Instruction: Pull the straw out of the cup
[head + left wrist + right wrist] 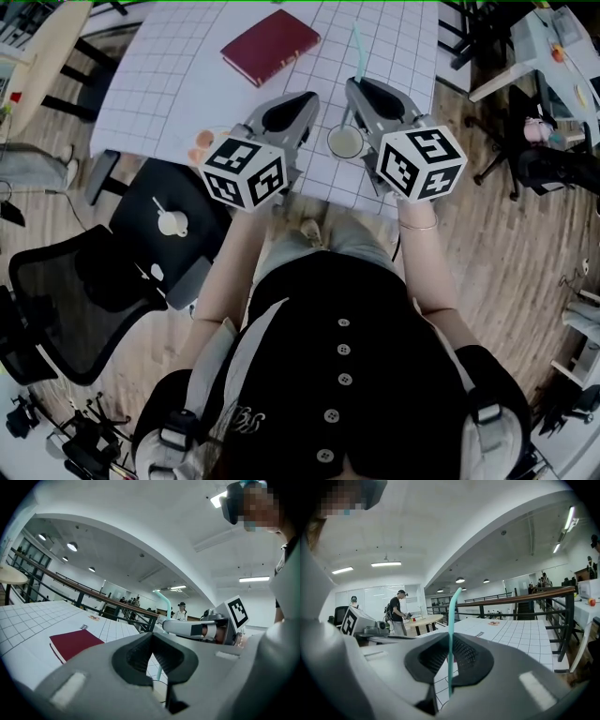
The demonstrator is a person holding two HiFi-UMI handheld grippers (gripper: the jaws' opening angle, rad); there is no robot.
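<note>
Your right tool (353,84) is clamped on the teal straw (450,634), held upright; your left tool (311,97) is closed together, empty. The cup (345,142) sits between them, near the six o'clock edge of the counter (169,94).

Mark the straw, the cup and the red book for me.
straw (451,620): right gripper view, mid-shaft.
cup (330,142): head view, left rim.
red book (270,45): head view, cover centre.
</note>
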